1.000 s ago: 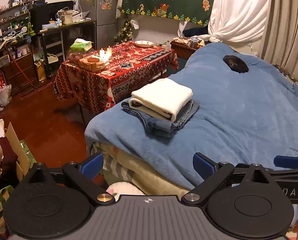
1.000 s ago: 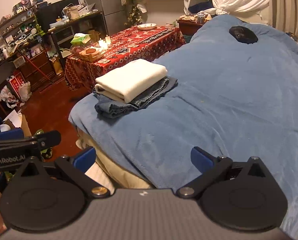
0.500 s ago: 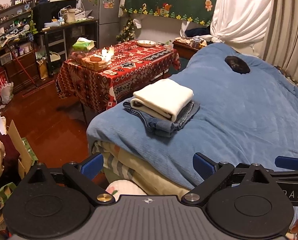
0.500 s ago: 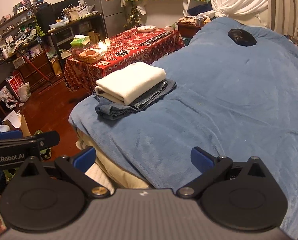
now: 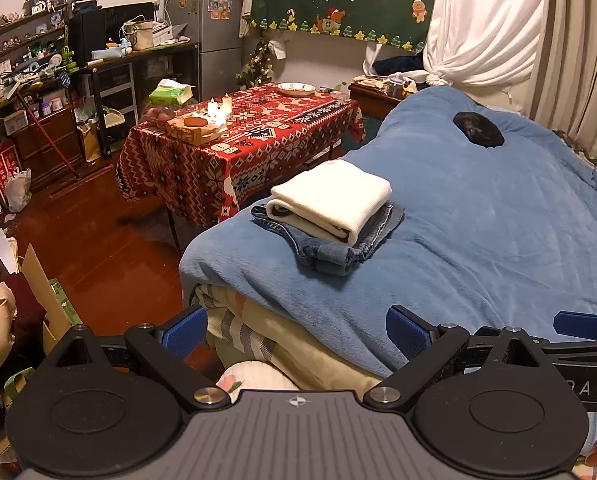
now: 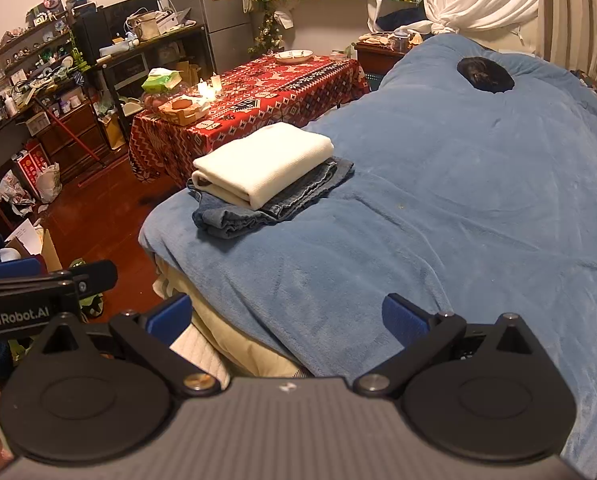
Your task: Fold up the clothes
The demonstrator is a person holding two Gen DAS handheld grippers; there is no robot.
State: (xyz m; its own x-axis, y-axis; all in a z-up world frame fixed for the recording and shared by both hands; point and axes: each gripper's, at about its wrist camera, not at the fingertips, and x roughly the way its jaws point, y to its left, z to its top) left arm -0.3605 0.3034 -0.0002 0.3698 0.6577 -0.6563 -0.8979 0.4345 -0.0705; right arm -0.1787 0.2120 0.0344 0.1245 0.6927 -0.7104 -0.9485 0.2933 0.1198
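**Folded stack on the bed, both tongs released**

We hold the left gripper [image 5: 296, 330] at the near edge of the bed, its blue pads spread wide with nothing between them. Our right gripper [image 6: 284, 316] is just as released, pads apart over the blue blanket [image 6: 438, 200]. Neither touches any cloth. The folded cream garment [image 5: 332, 196] lies on top of the folded jeans [image 5: 338, 246], and that stack sits on the blanket near the bed's left edge, well apart from both grippers. Beyond it, to the left, stands a table with a red patterned cloth [image 5: 242, 148]. A dark object [image 5: 478, 130] rests on the far part of the blanket.
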